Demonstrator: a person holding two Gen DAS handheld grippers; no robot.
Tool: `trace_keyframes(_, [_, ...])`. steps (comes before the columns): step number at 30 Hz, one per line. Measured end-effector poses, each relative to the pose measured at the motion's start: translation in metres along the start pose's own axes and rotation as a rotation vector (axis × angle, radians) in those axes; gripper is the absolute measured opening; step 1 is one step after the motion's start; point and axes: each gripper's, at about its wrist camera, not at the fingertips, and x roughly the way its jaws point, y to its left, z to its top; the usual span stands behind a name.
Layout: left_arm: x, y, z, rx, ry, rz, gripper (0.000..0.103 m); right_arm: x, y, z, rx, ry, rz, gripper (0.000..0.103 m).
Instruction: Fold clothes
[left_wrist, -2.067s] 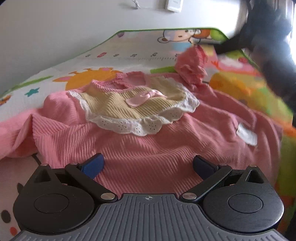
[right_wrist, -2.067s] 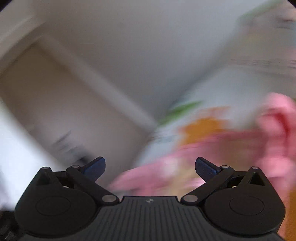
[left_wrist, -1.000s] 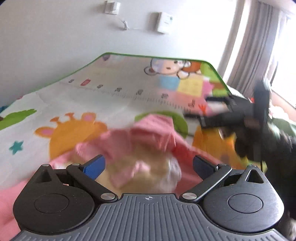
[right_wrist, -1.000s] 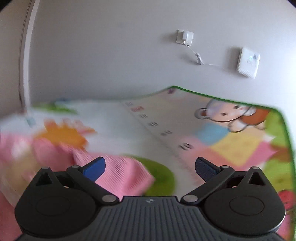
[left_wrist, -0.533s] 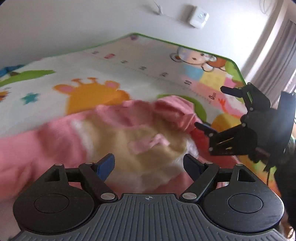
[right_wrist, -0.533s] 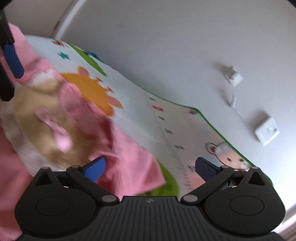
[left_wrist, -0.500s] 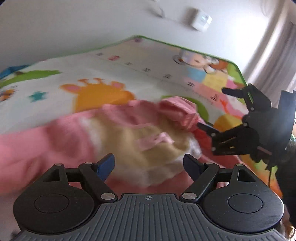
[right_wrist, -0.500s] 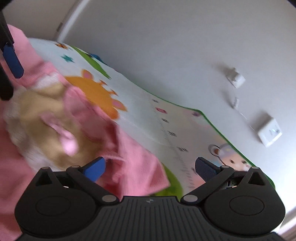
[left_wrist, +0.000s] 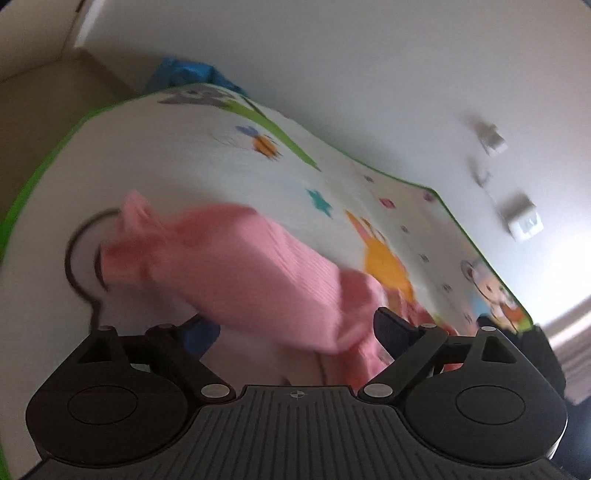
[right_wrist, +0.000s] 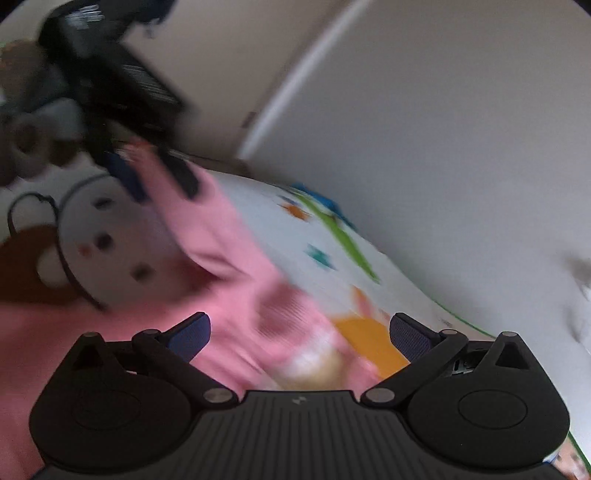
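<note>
Pink ribbed-knit child's sweater (left_wrist: 258, 273) fills the near ground of both wrist views, lying on a cartoon-printed play mat with a green border (left_wrist: 229, 162). Left gripper (left_wrist: 291, 328): jaws spread wide, one sleeve of the sweater lying between and beyond them; whether fabric touches a pad is lost in motion blur. Right gripper (right_wrist: 299, 332): jaws likewise spread, nothing pinched, the sweater body with its cream bib panel (right_wrist: 314, 365) just ahead. Sleeve cuff (left_wrist: 136, 218) lies farther out, over a cartoon face outline on the mat. Judgement: knit is light, soft, limp and stretchy; it will sag and drag rather than hold shape. Best hold probably the cuff or a seam edge, pinching both layers. Beyond the mat, a white wall with a white switch plate (left_wrist: 524, 221).
</note>
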Motion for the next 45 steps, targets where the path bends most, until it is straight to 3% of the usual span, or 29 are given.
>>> trace_keyframes(1, [-0.002,0.011,0.005,-0.037,-0.012,0.011,0.088,0.01,0.01,0.007,0.002,0.0,0.012,0.103])
trace_keyframes(2, [-0.001,0.017,0.01,-0.047,-0.03,0.033,0.08,0.021,0.02,0.013,0.003,0.001,0.023,0.103])
trace_keyframes(6, [0.008,0.006,0.018,0.144,-0.126,0.191,0.022,0.051,0.043,0.029,0.025,0.019,0.043,0.103])
trace_keyframes(8, [-0.007,0.0,0.019,0.206,-0.188,0.187,0.018,0.051,0.044,0.031,0.045,0.019,0.05,0.103])
trace_keyframes(10, [-0.033,-0.008,0.016,0.278,-0.271,0.192,0.02,0.046,0.043,0.031,0.023,-0.002,0.007,0.103])
trace_keyframes(12, [-0.049,-0.011,0.009,0.316,-0.31,0.218,0.04,0.041,0.043,0.03,-0.015,-0.024,-0.049,0.103])
trace_keyframes(13, [-0.048,-0.006,0.009,0.274,-0.28,0.192,0.049,0.042,0.043,0.03,-0.018,-0.018,-0.046,0.103])
trace_keyframes(15, [-0.046,0.004,0.008,0.191,-0.221,0.142,0.083,0.046,0.043,0.03,-0.024,-0.006,-0.04,0.103])
trace_keyframes(17, [-0.043,0.014,0.007,0.108,-0.161,0.091,0.091,0.054,0.044,0.032,-0.005,0.006,-0.023,0.103])
trace_keyframes(20, [-0.027,0.024,0.012,0.008,-0.11,0.116,0.091,0.068,0.05,0.036,0.005,0.021,-0.018,0.103])
trace_keyframes(22, [-0.017,0.023,0.014,0.008,-0.108,0.168,0.086,0.074,0.053,0.039,0.009,0.033,-0.021,0.103])
trace_keyframes(23, [-0.013,0.021,0.015,0.02,-0.111,0.192,0.076,0.077,0.056,0.041,0.008,0.032,-0.022,0.103])
trace_keyframes(24, [-0.011,0.018,0.015,0.052,-0.117,0.215,0.058,0.079,0.059,0.043,0.007,0.032,-0.023,0.103])
trace_keyframes(25, [-0.01,0.016,0.014,0.092,-0.118,0.234,0.049,0.082,0.062,0.046,0.006,0.031,-0.024,0.103])
trace_keyframes(27, [-0.011,0.005,0.017,0.162,-0.12,0.235,0.022,0.083,0.067,0.048,0.01,0.017,-0.058,0.103])
trace_keyframes(29, [-0.017,-0.012,0.02,0.233,-0.134,0.223,0.017,0.078,0.062,0.044,0.037,0.004,-0.1,0.103])
trace_keyframes(34, [-0.045,-0.097,0.02,0.472,-0.241,0.099,0.017,0.052,0.02,0.021,0.161,-0.024,-0.228,0.103])
trace_keyframes(37, [-0.043,-0.155,0.013,0.597,-0.253,-0.031,0.019,0.036,-0.004,0.008,0.236,-0.042,-0.304,0.103])
trace_keyframes(39, [-0.035,-0.188,0.005,0.659,-0.234,-0.139,0.038,0.025,-0.021,-0.001,0.286,-0.053,-0.355,0.103])
trace_keyframes(42, [-0.024,-0.22,-0.009,0.723,-0.191,-0.264,0.074,0.005,-0.054,-0.039,0.387,-0.001,-0.301,0.103])
trace_keyframes(45, [-0.021,-0.228,-0.018,0.764,-0.192,-0.279,0.089,-0.024,-0.085,-0.085,0.525,-0.016,-0.169,0.103])
